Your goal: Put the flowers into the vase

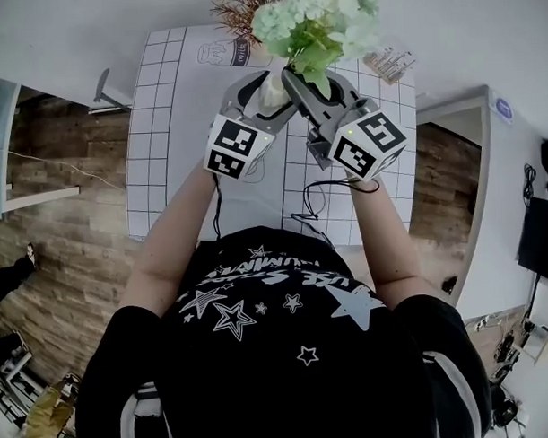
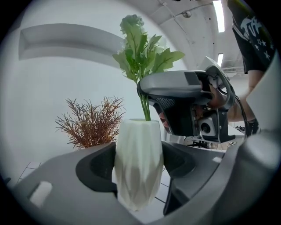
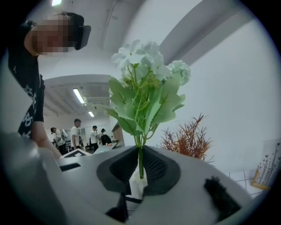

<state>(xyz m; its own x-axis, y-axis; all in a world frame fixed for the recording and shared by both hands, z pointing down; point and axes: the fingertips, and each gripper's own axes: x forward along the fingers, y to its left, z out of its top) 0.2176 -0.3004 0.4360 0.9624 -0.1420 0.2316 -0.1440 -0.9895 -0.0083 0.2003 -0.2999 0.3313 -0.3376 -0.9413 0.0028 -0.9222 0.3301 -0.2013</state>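
Little room: flowers (image 2: 142,52) at vase (image 2: 137,169) mouth

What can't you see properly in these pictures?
- What is under the vase: left gripper view, the body of the left tool covers it.
- Stem ends of the flowers: every view, hidden inside the vase.
- Print on the card: right gripper view, too small and cut by the edge.
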